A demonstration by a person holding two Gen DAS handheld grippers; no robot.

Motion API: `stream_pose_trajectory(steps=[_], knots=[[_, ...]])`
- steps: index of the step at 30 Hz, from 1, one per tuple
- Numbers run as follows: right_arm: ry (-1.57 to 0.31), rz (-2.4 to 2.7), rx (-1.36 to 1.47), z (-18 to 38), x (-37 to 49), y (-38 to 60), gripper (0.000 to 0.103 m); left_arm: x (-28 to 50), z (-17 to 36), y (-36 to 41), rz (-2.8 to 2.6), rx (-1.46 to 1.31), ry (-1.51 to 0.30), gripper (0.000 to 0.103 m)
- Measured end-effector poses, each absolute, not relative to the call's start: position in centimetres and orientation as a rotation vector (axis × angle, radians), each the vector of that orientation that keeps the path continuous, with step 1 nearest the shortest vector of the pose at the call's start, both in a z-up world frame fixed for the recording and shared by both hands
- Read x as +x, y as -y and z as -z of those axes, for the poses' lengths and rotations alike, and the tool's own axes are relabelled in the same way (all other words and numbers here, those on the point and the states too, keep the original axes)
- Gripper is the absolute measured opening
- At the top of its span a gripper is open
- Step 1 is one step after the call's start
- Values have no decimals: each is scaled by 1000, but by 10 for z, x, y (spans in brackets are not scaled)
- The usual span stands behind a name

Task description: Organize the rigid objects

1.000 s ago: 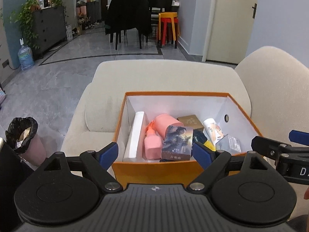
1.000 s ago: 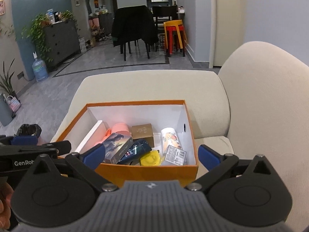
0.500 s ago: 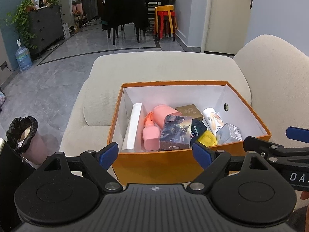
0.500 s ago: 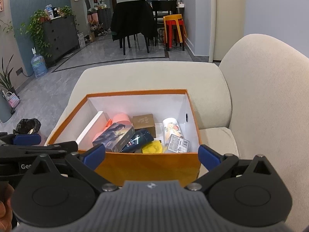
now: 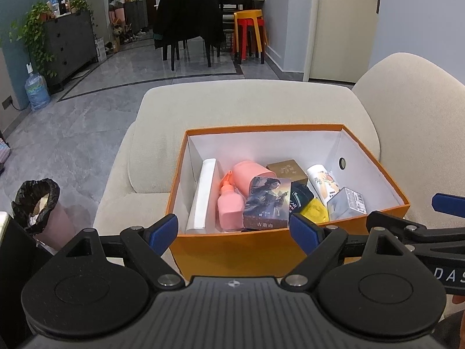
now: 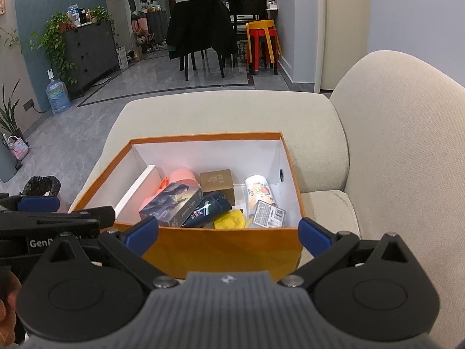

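Cardboard sets the limits in the left wrist view: the orange box sits on a beige sofa, packed with hard items. The left gripper hangs released, empty, just before the near wall. The picture box looks light and stiff; its flat sides suit a pinch.

In the right wrist view, the right gripper is likewise spread, holding nothing. Free room lies along the far wall; the can looks slippery.

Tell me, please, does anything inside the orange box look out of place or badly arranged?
Nothing is spilled or visibly damaged, but the orange box is untidy. The illustrated card box leans tilted on other items, and the dark bottle lies slanted, partly under it. The yellow item is wedged at the front wall.
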State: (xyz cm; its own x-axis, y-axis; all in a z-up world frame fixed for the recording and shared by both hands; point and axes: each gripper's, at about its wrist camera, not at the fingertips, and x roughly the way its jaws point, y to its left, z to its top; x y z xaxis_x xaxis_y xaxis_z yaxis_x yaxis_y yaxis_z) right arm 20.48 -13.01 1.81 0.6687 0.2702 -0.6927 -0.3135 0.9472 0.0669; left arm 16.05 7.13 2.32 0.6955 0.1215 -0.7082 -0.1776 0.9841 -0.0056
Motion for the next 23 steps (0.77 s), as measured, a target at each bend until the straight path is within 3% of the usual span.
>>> stream_pose_trajectory(steps=[23], knots=[[-776,-325,-56,-17,203,131,100,156,-24,-72,-168,-60,-777,101]])
